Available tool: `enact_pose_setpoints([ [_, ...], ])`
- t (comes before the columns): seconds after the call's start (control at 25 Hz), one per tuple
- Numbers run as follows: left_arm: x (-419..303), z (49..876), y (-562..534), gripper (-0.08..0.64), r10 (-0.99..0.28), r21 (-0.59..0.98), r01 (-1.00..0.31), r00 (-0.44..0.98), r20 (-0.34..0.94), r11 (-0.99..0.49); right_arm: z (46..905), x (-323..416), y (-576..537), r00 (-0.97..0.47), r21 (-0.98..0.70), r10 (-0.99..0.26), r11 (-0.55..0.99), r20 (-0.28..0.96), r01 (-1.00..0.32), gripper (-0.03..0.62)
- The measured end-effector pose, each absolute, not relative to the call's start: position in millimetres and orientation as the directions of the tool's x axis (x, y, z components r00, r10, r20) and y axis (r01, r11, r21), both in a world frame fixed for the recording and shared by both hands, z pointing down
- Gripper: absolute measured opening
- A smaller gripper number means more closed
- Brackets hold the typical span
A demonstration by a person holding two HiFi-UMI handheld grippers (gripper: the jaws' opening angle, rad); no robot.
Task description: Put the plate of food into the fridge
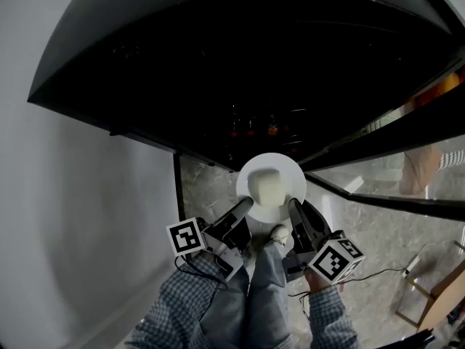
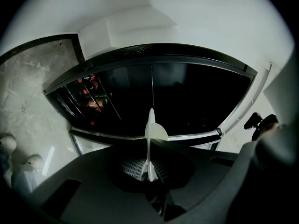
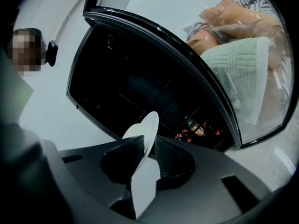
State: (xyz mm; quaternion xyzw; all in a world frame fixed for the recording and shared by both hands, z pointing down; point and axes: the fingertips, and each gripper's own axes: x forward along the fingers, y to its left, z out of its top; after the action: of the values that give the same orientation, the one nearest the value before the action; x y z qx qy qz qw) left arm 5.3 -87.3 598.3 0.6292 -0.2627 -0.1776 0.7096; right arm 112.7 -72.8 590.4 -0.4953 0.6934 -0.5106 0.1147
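The left gripper (image 1: 242, 208) and right gripper (image 1: 294, 211) each pinch the plate (image 1: 290, 174) by its rim before the open fridge (image 1: 218, 86); next, I judge, a level push inside

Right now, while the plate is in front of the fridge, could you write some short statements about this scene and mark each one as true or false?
1. A pale block of food lies on the plate. True.
2. Only the right gripper holds the plate. False: the left gripper has its jaws shut on the rim too, one gripper on each side.
3. The fridge is shut. False: it stands open and its dark inside shows.
4. Some bottles stand on a shelf inside the fridge. True.
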Motion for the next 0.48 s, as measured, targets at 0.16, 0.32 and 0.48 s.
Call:
enact_pose_setpoints([
  [0.16, 4.7, 600.9, -87.6, 0.018, -0.607, 0.988, -0.049, 0.784, 0.130, 0.148, 591.4, 112.2, -76.5, -0.487, -0.814, -0.805, 0.007, 0.340, -0.581, 0.074],
  [0.32, 4.6, 602.9, -87.8, 0.018, -0.624, 0.989, -0.047, 0.771, 0.125, 0.140, 595.0, 112.3, -78.1, -0.488, -0.816, -0.805, 0.009, 0.338, -0.579, 0.074],
  [0.48, 5.1, 604.6, -86.7, 0.018, -0.633, 0.990, -0.053, 0.764, 0.126, 0.134, 596.8, 112.7, -76.9, -0.485, -0.813, -0.805, 0.005, 0.342, -0.583, 0.074],
])
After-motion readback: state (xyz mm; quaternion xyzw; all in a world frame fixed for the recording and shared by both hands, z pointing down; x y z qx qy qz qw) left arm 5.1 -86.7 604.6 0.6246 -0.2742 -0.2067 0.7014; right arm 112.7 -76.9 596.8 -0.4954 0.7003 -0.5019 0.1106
